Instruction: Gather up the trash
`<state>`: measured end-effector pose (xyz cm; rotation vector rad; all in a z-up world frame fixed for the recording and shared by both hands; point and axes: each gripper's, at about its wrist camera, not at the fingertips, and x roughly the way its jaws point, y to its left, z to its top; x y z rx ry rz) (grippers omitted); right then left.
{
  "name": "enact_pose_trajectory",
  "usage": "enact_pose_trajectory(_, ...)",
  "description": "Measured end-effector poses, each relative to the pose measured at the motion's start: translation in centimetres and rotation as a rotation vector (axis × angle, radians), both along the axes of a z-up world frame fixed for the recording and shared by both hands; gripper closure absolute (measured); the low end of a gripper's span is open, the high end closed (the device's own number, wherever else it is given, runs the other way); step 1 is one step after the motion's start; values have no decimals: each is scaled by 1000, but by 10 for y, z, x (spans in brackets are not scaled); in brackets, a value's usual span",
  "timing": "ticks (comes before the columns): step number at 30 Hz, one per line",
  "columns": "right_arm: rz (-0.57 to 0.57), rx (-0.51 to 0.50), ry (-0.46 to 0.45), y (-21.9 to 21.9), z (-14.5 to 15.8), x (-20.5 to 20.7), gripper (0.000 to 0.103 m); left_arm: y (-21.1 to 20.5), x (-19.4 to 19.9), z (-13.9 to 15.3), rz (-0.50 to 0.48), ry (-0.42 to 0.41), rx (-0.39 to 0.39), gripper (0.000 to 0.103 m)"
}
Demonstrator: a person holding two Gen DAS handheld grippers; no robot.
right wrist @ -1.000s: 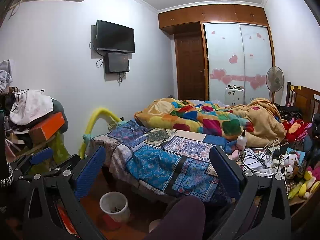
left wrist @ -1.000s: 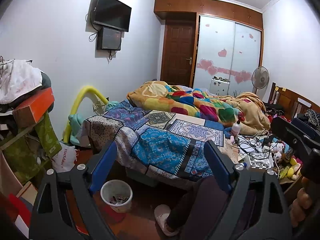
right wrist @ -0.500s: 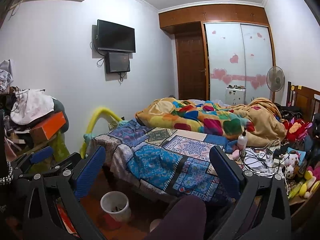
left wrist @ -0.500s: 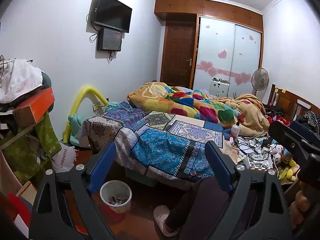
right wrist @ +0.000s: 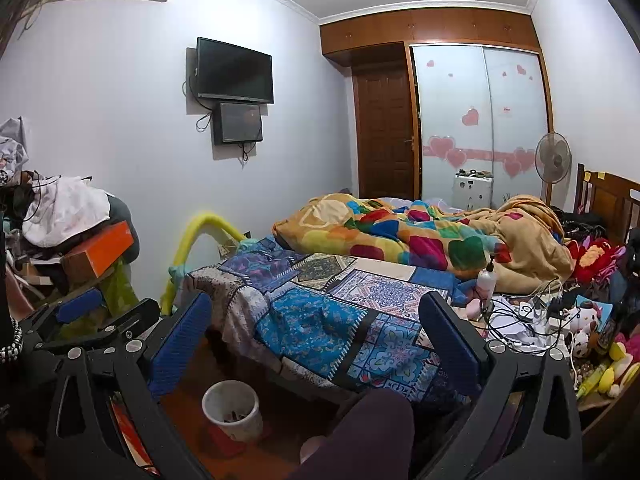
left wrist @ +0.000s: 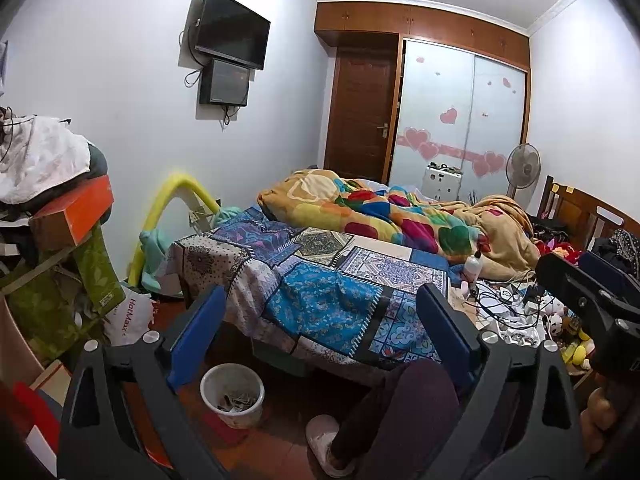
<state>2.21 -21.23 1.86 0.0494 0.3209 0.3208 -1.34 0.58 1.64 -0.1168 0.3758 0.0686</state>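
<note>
Barely anything has shifted since a second ago: both views drift a touch, fingers hold the same wide spread, bin same spot. Left to right: cluttered shelf pile at far left with white cloth (left wrist: 38, 160), orange box (left wrist: 74, 212) under it, green box (left wrist: 100, 268) leaning below. White plastic bag (left wrist: 130, 320) on the floor beside it. Yellow foam arch (left wrist: 176, 196) against the wall by the bed corner. Left gripper (left wrist: 320, 338) hangs in the air, blue fingers (left wrist: 194, 336) released, wide apart, nothing between them. White trash bin (left wrist: 232, 396) stands upright on the wooden floor just in front of the bed's near corner, scraps of trash inside, sitting on a red mat; in the right wrist view the bin (right wrist: 232, 410) is low left of centre, near the right gripper's left finger. Right gripper (right wrist: 316, 346) also released, fingers (right wrist: 450, 346) spread wide, empty. TV (left wrist: 232, 28) on the wall with a smaller screen below. Bed (left wrist: 320, 292) with patchwork cover in the middle, multicolour quilt (left wrist: 392, 220) bunched behind. Person's dark trouser leg and pale slipper (left wrist: 324, 444) on the floor beside the bin. Pump bottle (right wrist: 486, 280) upright at the bed's right side, then cable tangle (right wrist: 520, 320), plush toys (right wrist: 584, 328), standing fan (right wrist: 554, 160) near the wardrobe.
</note>
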Motion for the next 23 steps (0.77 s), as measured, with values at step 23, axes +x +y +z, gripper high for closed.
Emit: enact_pose_trajectory(23,16,2,2,2,1,2,0,-7,-7,3,4,-28,11,6)
